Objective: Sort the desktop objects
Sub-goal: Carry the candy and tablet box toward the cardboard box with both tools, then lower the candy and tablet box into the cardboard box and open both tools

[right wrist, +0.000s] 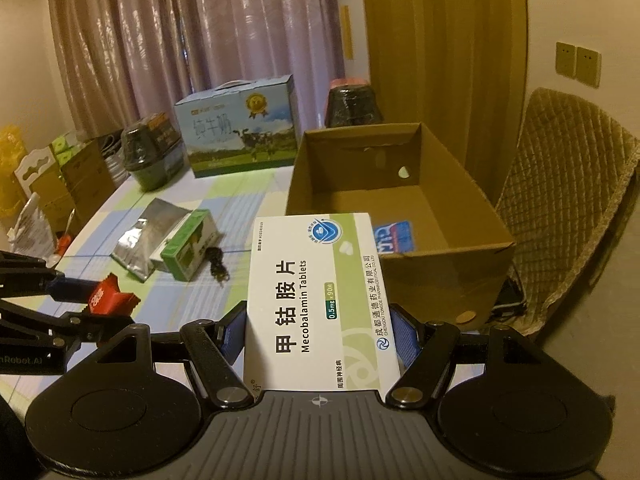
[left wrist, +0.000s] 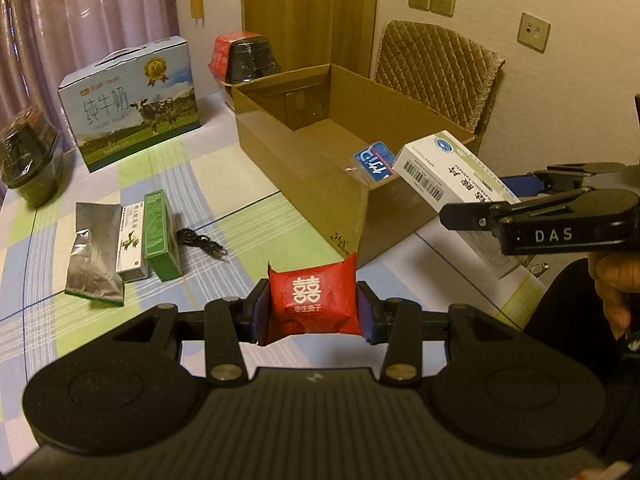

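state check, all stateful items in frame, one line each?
left gripper: shut on red packet, off the table
right gripper: shut on white tablet box, held up
cardboard box: open, blue packet inside
silver foil pouch: torn open, lying flat
green box: closed, on edge
black cable: coiled, loose
milk carton: closed, upright

a milk carton (right wrist: 240,128) stands by the curtain (right wrist: 200,32); a quilted chair (right wrist: 568,192) beside the table.
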Demonstrator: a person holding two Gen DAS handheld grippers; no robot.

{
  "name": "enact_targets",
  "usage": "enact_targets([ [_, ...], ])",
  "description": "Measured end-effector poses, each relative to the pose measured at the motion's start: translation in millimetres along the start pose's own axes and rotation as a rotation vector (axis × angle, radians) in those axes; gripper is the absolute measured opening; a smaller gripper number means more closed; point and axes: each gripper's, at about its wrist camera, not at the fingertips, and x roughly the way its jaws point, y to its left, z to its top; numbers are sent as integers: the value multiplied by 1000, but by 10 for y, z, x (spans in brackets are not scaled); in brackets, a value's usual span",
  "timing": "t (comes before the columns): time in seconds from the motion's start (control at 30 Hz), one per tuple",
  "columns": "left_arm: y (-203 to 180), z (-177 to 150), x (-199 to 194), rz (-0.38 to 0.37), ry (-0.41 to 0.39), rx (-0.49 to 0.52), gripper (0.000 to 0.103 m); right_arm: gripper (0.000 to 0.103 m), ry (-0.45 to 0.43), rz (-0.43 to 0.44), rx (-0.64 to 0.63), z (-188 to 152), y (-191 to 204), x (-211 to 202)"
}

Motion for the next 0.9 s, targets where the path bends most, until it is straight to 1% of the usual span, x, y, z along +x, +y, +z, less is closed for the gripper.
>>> enact_targets([
  [0.27,-85,97,75,-16,0,22,39,69,-20,-24,11,95,-172,-23],
  [0.43,-145,214,132,-31,-8,41,39,69,-35,-44,20,203,-307,-3],
  [0.67,-289,521,264,-65,-35,76,39,69,-63,-71,11,429,-519,42],
  [0.9,-391,851,473,-74,-63,100,39,69,-87,-85,9,677,-683,182],
])
